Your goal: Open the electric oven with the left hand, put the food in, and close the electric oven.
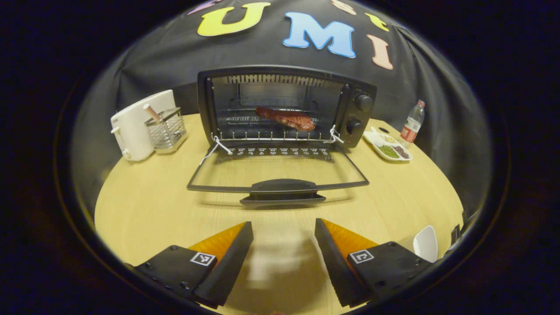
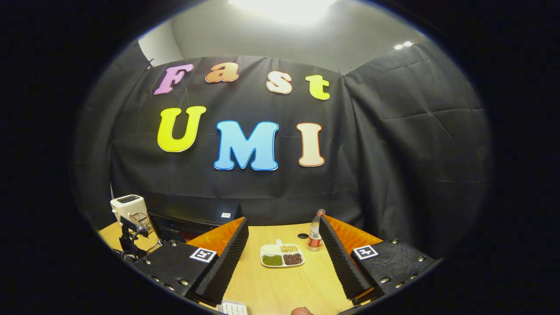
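From my left gripper [image 1: 283, 245] I look straight at the electric oven [image 1: 286, 105] at twelve o'clock on the wooden table [image 1: 144, 205]; my fingers are spread wide with nothing between them, hovering over bare tabletop. The oven door [image 1: 278, 173] lies folded down flat toward me, its handle [image 1: 283, 186] at the near edge, just ahead of my fingertips but apart from them. The food [image 1: 286, 118], a reddish strip of meat, rests on the wire rack inside the oven cavity. At ten o'clock stands a white toaster [image 1: 135, 124] with a wire basket [image 1: 166, 129] touching its right side. At two o'clock, right of the oven, sit a divided dish of beans [image 1: 389, 146] and a water bottle [image 1: 412, 122] behind it. A white object (perhaps a bowl, I can't be sure at the fisheye's rim) shows at four o'clock [image 1: 425, 243]. My right gripper [image 2: 284, 253] is likewise wide apart and empty, raised toward the wall, with the dish between its fingers farther off.
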{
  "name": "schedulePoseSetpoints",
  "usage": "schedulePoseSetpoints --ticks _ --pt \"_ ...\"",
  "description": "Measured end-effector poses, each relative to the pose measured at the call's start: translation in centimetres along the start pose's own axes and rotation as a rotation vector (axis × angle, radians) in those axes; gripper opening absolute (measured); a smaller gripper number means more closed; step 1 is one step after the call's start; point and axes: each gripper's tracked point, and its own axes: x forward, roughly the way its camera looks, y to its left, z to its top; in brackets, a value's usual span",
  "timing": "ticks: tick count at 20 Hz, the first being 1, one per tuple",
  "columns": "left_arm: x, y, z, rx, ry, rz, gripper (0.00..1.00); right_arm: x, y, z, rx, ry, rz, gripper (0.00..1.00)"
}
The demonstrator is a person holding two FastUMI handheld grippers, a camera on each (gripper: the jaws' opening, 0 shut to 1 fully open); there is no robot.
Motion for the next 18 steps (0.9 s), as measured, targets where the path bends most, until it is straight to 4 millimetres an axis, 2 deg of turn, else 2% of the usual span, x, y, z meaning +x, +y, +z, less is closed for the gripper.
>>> schedulePoseSetpoints --ticks 4,5,9,10,12,14,15,16,18 --pt "1.5 0.0 -0.3 0.009 0.042 0.002 0.99 -0.2 -0.9 0.2 -0.024 -0.006 -0.037 0.98" --pt "1.7 0.1 -0.3 0.018 0.046 0.006 0.95 -0.3 -0.9 0.3 -0.026 -0.008 -0.041 0.98" --pt "2.5 0.2 0.3 0.055 0.038 0.010 0.92 -0.2 -0.5 -0.1 -0.039 -0.001 -0.042 0.98" --pt "2.7 0.3 0.6 0.058 0.036 0.009 0.95 -0.2 -0.3 -0.2 -0.044 0.001 -0.040 0.98" --pt "3.1 0.7 1.0 0.034 0.042 0.015 0.92 -0.2 0.0 -0.2 -0.049 0.001 -0.035 0.98" --pt "3.0 0.5 1.4 -0.041 0.037 0.003 0.99 -0.2 0.2 -0.2 -0.051 -0.003 -0.030 0.98" --pt "2.7 0.6 1.5 -0.052 0.032 -0.003 0.95 -0.2 0.4 -0.2 -0.051 -0.003 -0.026 0.98" --pt "2.5 0.7 1.7 -0.046 0.028 -0.003 0.99 -0.1 0.6 -0.1 -0.050 -0.004 -0.024 0.98" --pt "2.0 0.7 2.3 -0.038 0.006 0.001 0.95 -0.1 0.9 -0.2 -0.047 -0.006 -0.013 0.98"
